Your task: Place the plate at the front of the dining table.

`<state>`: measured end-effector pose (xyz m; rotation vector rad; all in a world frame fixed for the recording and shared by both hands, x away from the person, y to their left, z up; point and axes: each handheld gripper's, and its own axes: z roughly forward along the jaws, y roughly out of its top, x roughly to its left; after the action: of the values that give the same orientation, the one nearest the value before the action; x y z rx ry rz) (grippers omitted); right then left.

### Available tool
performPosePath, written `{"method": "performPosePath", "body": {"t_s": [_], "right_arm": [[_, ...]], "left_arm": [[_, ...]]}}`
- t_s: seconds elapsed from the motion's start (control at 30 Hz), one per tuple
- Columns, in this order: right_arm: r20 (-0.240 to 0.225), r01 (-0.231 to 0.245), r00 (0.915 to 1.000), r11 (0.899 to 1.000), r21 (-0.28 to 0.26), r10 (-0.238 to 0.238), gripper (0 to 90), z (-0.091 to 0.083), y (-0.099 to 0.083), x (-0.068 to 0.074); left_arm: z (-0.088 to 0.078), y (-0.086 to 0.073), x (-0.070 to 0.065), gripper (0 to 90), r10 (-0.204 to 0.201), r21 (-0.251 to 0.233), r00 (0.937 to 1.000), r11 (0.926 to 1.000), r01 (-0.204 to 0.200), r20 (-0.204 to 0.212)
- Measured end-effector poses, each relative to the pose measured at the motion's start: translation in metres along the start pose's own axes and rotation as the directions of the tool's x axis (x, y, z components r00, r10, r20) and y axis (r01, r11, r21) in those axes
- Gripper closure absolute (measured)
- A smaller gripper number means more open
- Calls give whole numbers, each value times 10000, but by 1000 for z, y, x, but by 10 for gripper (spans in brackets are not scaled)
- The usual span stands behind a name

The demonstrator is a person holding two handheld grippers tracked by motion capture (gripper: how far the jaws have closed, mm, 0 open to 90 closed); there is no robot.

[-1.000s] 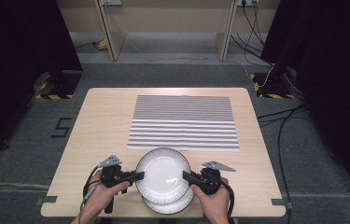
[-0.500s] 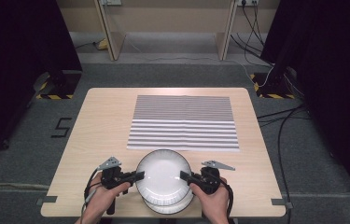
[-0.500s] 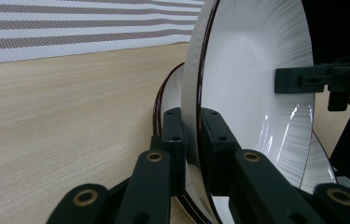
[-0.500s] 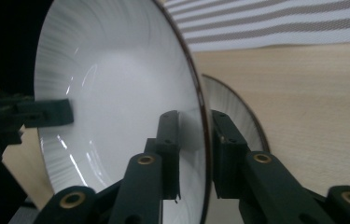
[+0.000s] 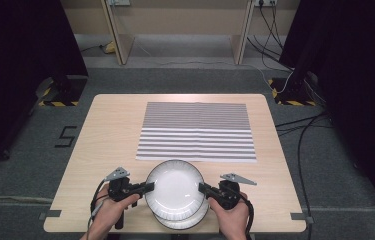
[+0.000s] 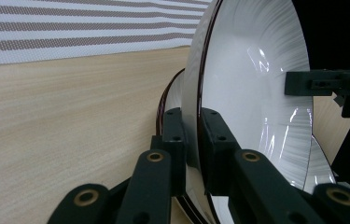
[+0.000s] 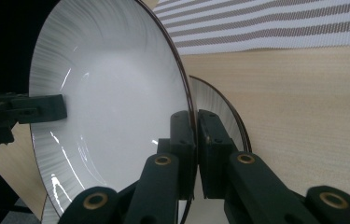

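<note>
plate (image 5: 175, 187) rim clamped between left tongs (image 5: 150, 187), right tongs (image 5: 202, 188)

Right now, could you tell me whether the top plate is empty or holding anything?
Empty. The top plate shows a bare white, glossy inside in the high view and both gripper views, with nothing lying in it.

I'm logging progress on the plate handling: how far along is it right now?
Done: both tools are clamped on the top plate, the left tool on its left rim and the right tool on its right rim, their jaws having just closed. In hand: the top plate sits slightly off the lower plate. Left: probably carrying it to the striped mat, which holds nothing yet.
</note>
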<state>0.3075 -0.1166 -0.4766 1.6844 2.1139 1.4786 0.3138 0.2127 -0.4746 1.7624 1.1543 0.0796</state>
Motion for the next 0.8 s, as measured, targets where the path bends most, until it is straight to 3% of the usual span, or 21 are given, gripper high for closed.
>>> {"method": "performPosePath", "body": {"t_s": [0.07,0.13,0.2,0.37,0.53,0.8], "right_arm": [[51,8,10000,10000,-61,-7,857,-1,1,2],[247,321,9992,9994,-133,-318,855,-1,3,5],[328,164,9993,9998,-87,-161,854,-3,5,6],[476,494,9977,9984,-288,-480,853,-6,11,10],[481,648,9968,9975,-297,-634,851,-9,16,11],[662,935,9937,9943,-507,-901,851,-10,22,14]], "left_arm": [[0,2,-1,817,89,-42,10000,10000,-89,-21],[-1,4,-1,820,170,-59,9999,9998,-170,23],[-1,7,-2,819,174,-112,9998,9998,-174,35],[-3,11,-4,823,265,-318,9996,9991,-264,11],[-3,13,-3,820,210,-370,9994,9991,-199,291],[-2,20,-5,821,459,-491,9989,9978,-453,123]]}}
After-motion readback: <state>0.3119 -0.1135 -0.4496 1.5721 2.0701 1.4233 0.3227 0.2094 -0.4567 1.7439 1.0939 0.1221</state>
